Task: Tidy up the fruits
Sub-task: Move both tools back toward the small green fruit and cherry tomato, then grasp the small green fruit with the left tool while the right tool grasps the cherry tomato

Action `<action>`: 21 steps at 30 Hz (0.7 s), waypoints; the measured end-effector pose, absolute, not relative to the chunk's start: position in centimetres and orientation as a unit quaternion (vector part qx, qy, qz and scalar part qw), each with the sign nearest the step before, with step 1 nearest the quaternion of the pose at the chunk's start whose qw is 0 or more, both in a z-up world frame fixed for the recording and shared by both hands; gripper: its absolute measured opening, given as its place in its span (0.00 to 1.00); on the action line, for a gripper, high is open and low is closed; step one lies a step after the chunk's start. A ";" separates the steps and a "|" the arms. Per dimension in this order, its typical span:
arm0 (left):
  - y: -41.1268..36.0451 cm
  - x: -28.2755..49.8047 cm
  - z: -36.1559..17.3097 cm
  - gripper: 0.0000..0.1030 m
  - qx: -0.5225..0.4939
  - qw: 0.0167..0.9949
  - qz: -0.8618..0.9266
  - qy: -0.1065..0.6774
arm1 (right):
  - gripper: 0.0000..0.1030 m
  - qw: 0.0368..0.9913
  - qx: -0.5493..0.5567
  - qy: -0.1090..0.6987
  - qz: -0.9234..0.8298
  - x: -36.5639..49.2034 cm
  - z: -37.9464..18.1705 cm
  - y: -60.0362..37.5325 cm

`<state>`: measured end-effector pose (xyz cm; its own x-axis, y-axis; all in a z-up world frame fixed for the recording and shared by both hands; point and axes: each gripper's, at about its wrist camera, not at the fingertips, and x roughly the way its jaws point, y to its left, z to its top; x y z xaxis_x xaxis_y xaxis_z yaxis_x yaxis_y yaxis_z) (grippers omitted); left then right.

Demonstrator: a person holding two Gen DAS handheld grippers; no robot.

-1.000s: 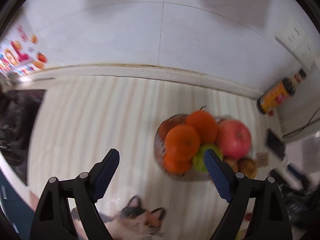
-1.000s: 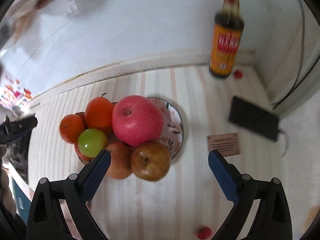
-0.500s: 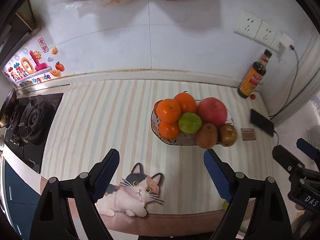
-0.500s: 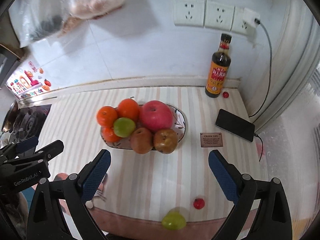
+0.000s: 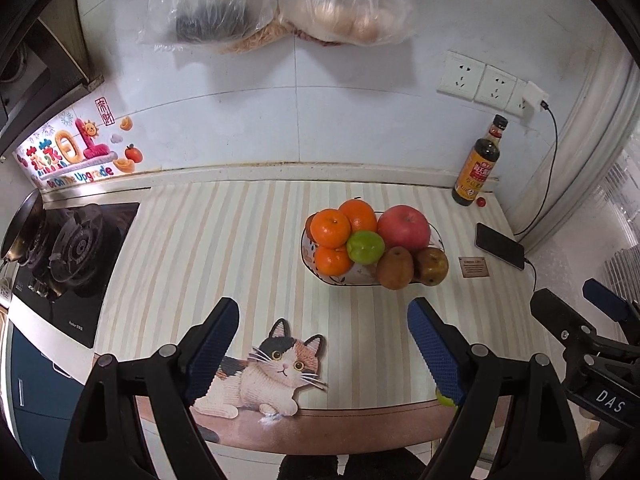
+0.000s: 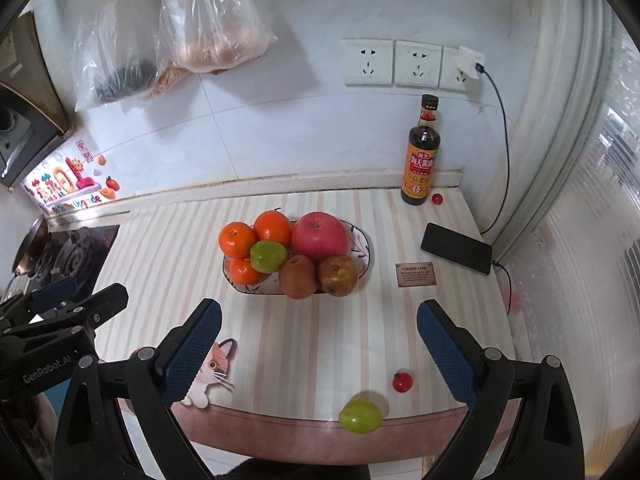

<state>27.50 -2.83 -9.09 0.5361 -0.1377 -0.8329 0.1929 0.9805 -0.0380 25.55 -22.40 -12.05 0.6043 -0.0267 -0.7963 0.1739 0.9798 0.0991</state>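
Note:
A patterned plate [image 6: 362,252] on the striped counter holds a red apple [image 6: 319,237], three oranges [image 6: 236,239], a green fruit [image 6: 268,256], a kiwi [image 6: 298,277] and a brown pear [image 6: 338,275]. It also shows in the left wrist view [image 5: 308,258]. A loose green fruit [image 6: 360,416] and a small red tomato [image 6: 402,381] lie near the counter's front edge. Another small tomato [image 6: 437,199] sits by the bottle. My left gripper [image 5: 322,348] and my right gripper [image 6: 318,346] are both open, empty, and held back above the front edge.
A soy sauce bottle [image 6: 420,160] stands at the back right. A black phone [image 6: 456,248] on a charging cable and a small brown card [image 6: 414,274] lie right of the plate. A gas stove [image 5: 68,252] is at the left. A cat-shaped mat [image 5: 264,376] lies at the front.
Both grippers have pulled back and up from close over the plate, so the whole counter, the wall and the hanging bags have come into view. Both stay open.

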 end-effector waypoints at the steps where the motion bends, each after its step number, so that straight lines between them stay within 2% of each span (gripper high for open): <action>1: -2.8 27.3 -9.0 0.84 0.029 0.876 -0.097 0.471 | 0.97 0.892 0.085 0.440 -0.057 25.3 -11.9 -22.3; 5: -3.2 26.6 -8.7 0.84 0.033 0.874 -0.105 0.474 | 0.97 0.895 0.103 0.431 -0.060 24.1 -11.1 -22.4; 6: -3.4 26.4 -8.8 0.87 0.035 0.873 -0.108 0.475 | 0.97 0.895 0.107 0.430 -0.059 24.0 -11.0 -22.6; 7: -3.6 26.4 -8.9 0.98 0.036 0.871 -0.110 0.478 | 0.97 0.894 0.116 0.429 -0.055 23.8 -11.0 -23.0; 8: -4.0 26.3 -9.1 1.00 0.037 0.868 -0.113 0.482 | 0.97 0.893 0.125 0.430 -0.050 23.6 -11.2 -23.4; 14: -8.2 26.4 -12.8 1.00 0.042 0.849 -0.127 0.511 | 0.97 0.857 0.222 0.464 -0.023 22.6 -15.6 -29.9; 15: -9.5 26.5 -14.2 1.00 0.047 0.840 -0.132 0.524 | 0.91 0.851 0.227 0.473 -0.035 22.3 -16.7 -31.2; 16: -11.0 26.6 -15.7 1.00 0.054 0.830 -0.138 0.537 | 0.74 0.843 0.235 0.483 -0.041 21.9 -18.3 -32.9; 17: -12.2 26.7 -17.0 1.00 0.060 0.821 -0.145 0.549 | 0.62 0.836 0.243 0.490 -0.043 21.6 -19.6 -34.1; 18: -13.8 26.7 -18.9 1.00 0.069 0.808 -0.152 0.566 | 0.54 0.825 0.251 0.505 -0.047 21.4 -21.2 -35.4; 21: -18.3 26.4 -24.3 1.00 0.093 0.756 -0.177 0.623 | 0.50 0.788 0.305 0.533 -0.041 20.6 -26.3 -39.0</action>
